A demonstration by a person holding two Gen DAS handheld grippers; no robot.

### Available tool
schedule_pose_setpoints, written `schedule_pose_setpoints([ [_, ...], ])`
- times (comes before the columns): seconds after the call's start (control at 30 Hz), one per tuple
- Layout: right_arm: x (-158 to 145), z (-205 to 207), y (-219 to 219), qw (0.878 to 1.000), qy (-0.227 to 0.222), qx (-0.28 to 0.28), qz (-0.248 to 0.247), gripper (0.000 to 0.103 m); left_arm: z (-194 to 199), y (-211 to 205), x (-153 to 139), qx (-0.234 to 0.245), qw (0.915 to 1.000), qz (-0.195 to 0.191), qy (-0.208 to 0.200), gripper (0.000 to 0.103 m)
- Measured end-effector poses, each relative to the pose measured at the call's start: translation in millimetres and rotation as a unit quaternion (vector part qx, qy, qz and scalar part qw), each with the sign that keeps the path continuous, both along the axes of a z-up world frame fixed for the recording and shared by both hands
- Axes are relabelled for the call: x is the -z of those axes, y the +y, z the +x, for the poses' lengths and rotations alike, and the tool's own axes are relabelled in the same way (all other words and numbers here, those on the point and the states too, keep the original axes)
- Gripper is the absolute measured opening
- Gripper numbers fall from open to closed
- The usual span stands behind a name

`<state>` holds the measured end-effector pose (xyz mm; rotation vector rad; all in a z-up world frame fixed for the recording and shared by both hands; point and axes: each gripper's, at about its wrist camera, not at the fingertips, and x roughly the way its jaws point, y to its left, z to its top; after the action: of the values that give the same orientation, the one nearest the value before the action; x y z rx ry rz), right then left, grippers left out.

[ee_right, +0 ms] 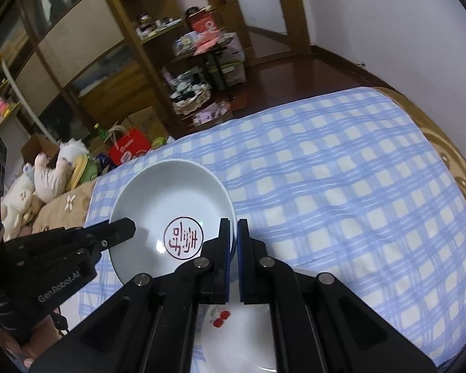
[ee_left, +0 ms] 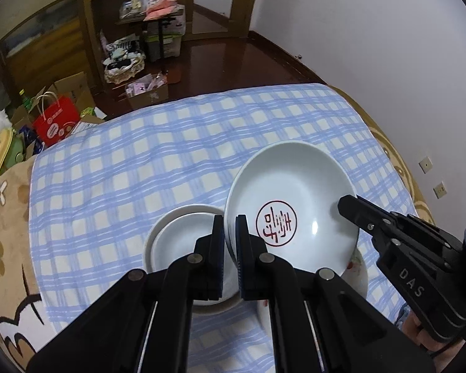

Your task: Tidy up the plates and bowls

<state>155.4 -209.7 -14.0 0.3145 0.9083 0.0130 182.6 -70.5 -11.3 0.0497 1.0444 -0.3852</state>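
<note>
Seemingly two tongs clenched on one plate, two bowls beneath.

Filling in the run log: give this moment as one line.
left gripper: jaws shut on plate rim | right gripper: jaws shut on opposite rim | plate: red-stamped, held above checked cloth | small dishes: stacked beside

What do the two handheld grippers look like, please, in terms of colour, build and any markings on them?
Both are matte black linkage grippers with round silver pivot pins and blue pads lining the inner faces of the fingers. The left gripper carries white "GenRobot.AI" lettering on its side, seen from the right wrist camera. The right gripper carries white "DAS" lettering, seen from the left wrist camera, plus a teal band near its body.
</note>
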Motion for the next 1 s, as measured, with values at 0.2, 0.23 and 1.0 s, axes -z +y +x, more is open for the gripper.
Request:
schedule_pose_setpoints([
  [0.2, 12.6, 6.4, 22.1, 1.0, 0.006, -0.021, 0.006, 0.005, 0.5, 27.5, 13.5, -0.023, 0.9997, -0.005, 0.011, 0.007],
  [0.23, 14.6, 7.1, 24.5, 1.0, 0.008, -0.026, 0.006, 0.005, 0.4, 30.6, 16.6, -0.024, 0.9996, -0.005, 0.013, 0.007],
  [1.0, 43.8, 16.9, 55.2, 0.997, 0.027, -0.065, 0.004, 0.005, -10.7, 62.7, 55.9, -0.065, 0.9978, -0.005, 0.015, 0.007],
])
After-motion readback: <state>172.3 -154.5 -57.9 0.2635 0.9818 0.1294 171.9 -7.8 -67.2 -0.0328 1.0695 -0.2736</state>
